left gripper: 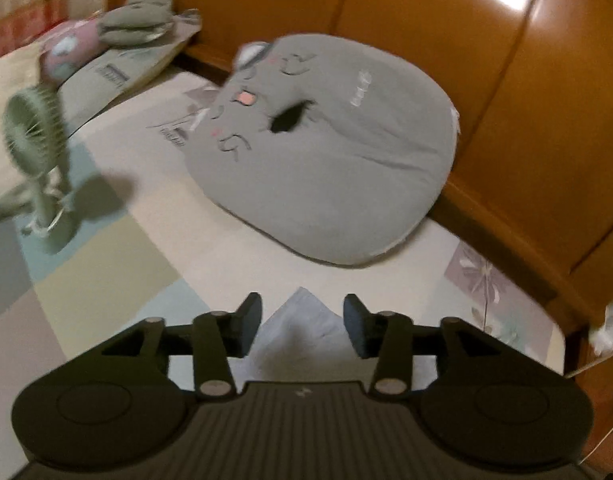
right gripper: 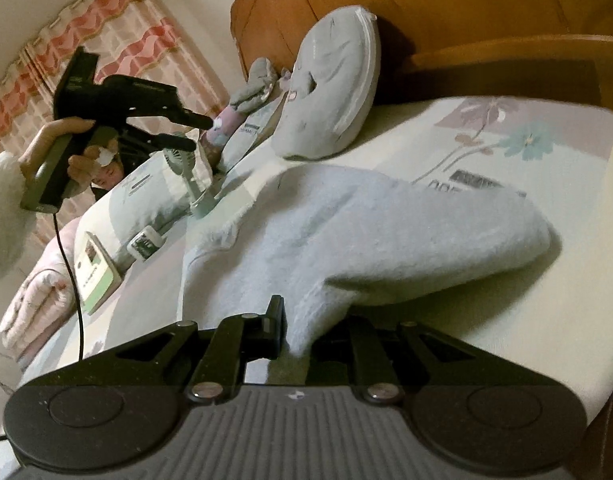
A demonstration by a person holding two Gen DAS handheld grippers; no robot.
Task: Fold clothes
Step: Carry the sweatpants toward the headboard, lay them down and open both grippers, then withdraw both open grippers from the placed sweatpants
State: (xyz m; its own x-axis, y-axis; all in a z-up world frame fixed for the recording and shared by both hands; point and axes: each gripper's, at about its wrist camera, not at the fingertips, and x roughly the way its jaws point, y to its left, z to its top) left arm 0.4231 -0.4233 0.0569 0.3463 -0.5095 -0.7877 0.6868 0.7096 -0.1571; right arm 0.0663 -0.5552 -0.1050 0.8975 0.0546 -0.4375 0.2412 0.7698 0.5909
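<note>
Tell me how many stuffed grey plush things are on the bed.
2: a big round face cushion lying against the wooden headboard, and a smaller long-eared plush toy farther along on a pillow. Others may be out of view.

A pale blue fleecy garment [right gripper: 346,236] lies bunched across the middle of the right wrist frame on the bedsheet, its thick folded edge raised at right and its lower end pinched at bottom centre. One pale corner [left gripper: 302,316] shows at bottom centre of the left wrist frame.
</note>
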